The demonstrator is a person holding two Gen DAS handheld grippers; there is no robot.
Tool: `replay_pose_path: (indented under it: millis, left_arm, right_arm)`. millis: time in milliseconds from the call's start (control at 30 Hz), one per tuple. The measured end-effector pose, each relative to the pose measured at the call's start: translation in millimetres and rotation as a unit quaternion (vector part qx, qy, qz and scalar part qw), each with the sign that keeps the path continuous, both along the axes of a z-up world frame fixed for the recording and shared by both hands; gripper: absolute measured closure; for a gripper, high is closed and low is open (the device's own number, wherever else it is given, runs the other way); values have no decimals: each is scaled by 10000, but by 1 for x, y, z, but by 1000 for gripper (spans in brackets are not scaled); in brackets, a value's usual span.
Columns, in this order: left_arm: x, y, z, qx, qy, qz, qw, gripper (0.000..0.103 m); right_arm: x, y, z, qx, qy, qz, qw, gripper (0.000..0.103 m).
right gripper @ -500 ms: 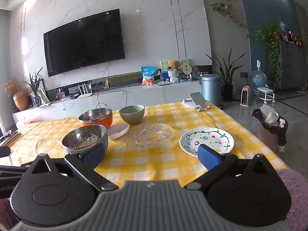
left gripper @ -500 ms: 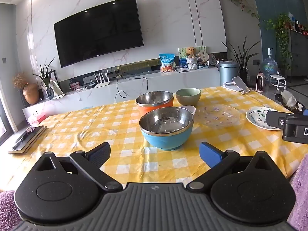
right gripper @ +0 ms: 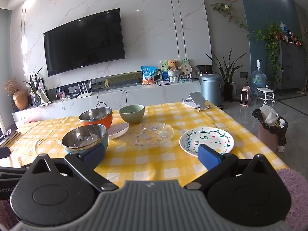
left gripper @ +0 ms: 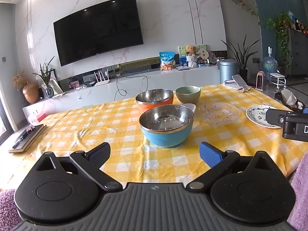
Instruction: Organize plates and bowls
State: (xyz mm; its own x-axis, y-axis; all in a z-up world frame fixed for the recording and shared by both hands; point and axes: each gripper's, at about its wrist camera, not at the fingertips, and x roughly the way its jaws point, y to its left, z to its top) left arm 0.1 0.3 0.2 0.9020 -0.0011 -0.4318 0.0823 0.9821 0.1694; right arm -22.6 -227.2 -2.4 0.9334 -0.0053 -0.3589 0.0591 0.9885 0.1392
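Observation:
On the yellow checked tablecloth (left gripper: 96, 127) stand a blue steel-lined bowl (left gripper: 166, 126), an orange steel-lined bowl (left gripper: 154, 100) behind it and a green bowl (left gripper: 188, 94). A small white dish (right gripper: 118, 130), a clear glass plate (right gripper: 149, 134) and a white painted plate (right gripper: 207, 140) lie to the right. My left gripper (left gripper: 155, 153) is open and empty just in front of the blue bowl. My right gripper (right gripper: 151, 155) is open and empty, near the painted plate; its body shows at the left wrist view's right edge (left gripper: 288, 121).
A phone on a stand (right gripper: 197, 101) sits at the table's far right corner. A notebook (left gripper: 27, 136) lies at the left edge. A second clear plate (right gripper: 48, 144) lies left of the blue bowl. A lined bin (right gripper: 272, 129) stands on the floor to the right.
Both grippers have shifted only slightly; the scene is nearly the same. Nothing was grasped or released.

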Motion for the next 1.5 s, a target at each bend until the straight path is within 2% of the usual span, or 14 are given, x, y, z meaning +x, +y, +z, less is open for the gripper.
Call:
replay_pose_path:
  millis: [1267, 1300, 1500]
  left_arm:
    - [1, -1, 0, 29, 50, 8, 10000, 0]
    - [0, -1, -8, 29, 51, 11, 10000, 0]
    - [-2, 2, -12, 30, 58, 13, 10000, 0]
  right_arm:
    - [1, 0, -1, 6, 29, -3, 10000, 2]
    - [1, -1, -1, 10, 29, -3, 10000, 2]
    - [0, -1, -1, 20, 34, -4, 10000, 2]
